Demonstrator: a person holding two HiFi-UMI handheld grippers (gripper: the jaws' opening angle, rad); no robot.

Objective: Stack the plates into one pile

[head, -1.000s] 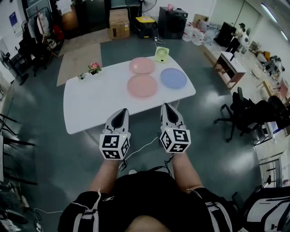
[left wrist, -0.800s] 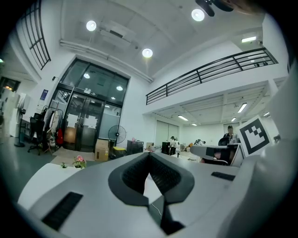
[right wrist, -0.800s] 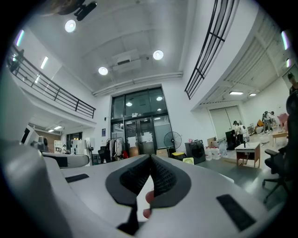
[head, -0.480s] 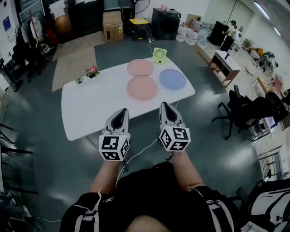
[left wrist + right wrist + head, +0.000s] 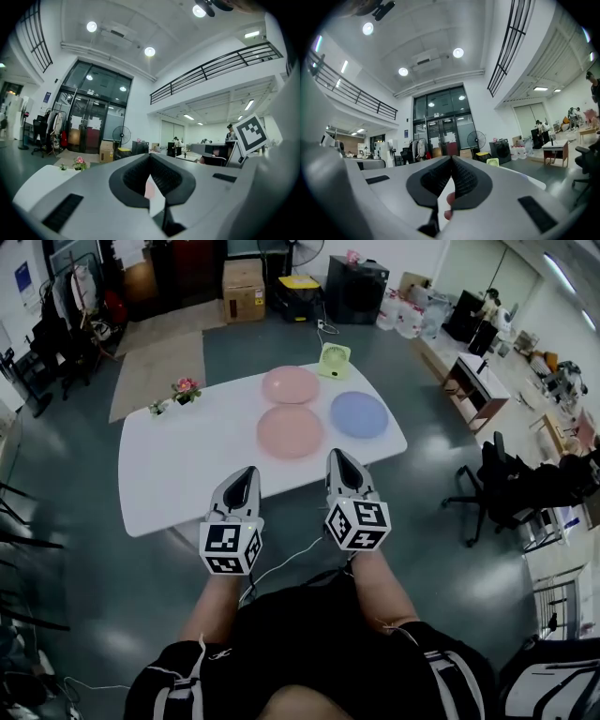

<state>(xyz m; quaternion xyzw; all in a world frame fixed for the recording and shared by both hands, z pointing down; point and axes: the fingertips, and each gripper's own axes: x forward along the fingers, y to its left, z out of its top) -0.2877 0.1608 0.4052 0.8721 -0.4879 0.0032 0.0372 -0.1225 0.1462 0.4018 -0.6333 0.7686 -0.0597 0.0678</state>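
Observation:
Three plates lie on the white table (image 5: 178, 465): a pink plate (image 5: 290, 384) at the back, a second pink plate (image 5: 291, 431) nearer me, and a blue plate (image 5: 359, 414) to their right. My left gripper (image 5: 247, 474) and my right gripper (image 5: 337, 458) hover side by side over the table's near edge, short of the plates. Both point level and forward. Each has its jaws together at the tip with nothing between them, as the left gripper view (image 5: 150, 157) and the right gripper view (image 5: 451, 159) show.
A small flower pot (image 5: 185, 388) stands at the table's back left, and a green fan (image 5: 334, 360) at its back edge. Office chairs (image 5: 511, 488) stand on the right. Boxes (image 5: 243, 289) and a black cabinet (image 5: 356, 289) line the far wall.
Both grippers have moved forward toward the table, side by side, and now reach over its near edge. The plates have not moved.

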